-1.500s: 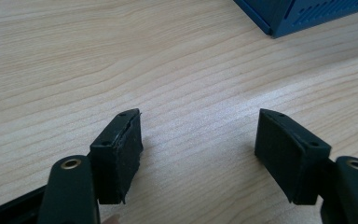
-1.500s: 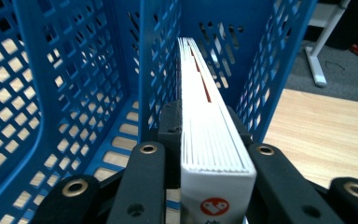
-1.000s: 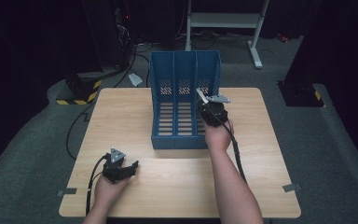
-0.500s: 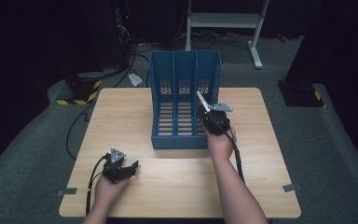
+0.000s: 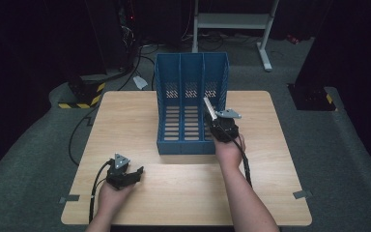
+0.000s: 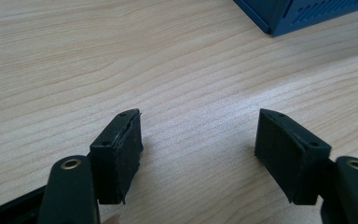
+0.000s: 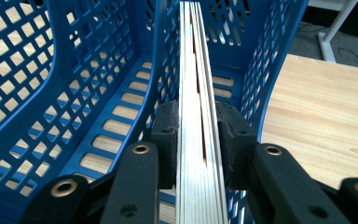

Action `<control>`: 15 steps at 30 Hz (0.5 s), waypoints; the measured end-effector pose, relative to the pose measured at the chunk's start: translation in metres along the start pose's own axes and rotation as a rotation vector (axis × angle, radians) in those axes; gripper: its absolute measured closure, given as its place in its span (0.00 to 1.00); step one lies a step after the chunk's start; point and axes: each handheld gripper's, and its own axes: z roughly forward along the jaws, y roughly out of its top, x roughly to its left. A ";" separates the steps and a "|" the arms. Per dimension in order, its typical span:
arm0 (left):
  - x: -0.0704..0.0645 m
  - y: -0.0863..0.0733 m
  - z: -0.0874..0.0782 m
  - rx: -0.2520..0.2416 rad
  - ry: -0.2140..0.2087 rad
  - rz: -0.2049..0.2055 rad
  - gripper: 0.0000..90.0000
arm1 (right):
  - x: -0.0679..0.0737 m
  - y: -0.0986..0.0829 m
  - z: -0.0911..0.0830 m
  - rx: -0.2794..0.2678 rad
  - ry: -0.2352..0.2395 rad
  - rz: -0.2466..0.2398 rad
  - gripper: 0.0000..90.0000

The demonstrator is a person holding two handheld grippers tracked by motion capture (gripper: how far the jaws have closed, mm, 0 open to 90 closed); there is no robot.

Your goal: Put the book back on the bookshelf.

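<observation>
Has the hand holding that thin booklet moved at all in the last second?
Yes. The right gripper with the booklet has drawn back toward the person, along the blue file rack's right compartment.

No text, label, brand, number or sign can be read anywhere.

My work surface is a light wooden table (image 5: 140, 121) with rounded corners, standing on grey carpet. A blue three-compartment file rack (image 5: 174, 82) with perforated walls stands directly on it, toward the far middle. Near my edge, my left gripper (image 5: 134, 175) rests low over the bare wood.
</observation>
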 end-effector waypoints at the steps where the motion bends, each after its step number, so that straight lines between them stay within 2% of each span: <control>1: 0.000 0.000 0.000 0.000 0.000 0.000 0.35 | -0.001 0.001 0.000 -0.003 -0.004 0.000 0.77; 8: 0.000 0.000 0.000 0.000 0.000 0.000 0.35 | -0.007 0.018 0.003 0.027 0.011 0.008 0.74; 12: 0.000 0.000 0.000 0.000 0.000 -0.001 0.35 | -0.007 0.028 0.009 0.055 0.013 -0.001 0.75; 15: 0.000 0.000 0.000 0.000 0.000 -0.002 0.35 | -0.007 0.033 0.012 0.056 0.010 -0.007 0.76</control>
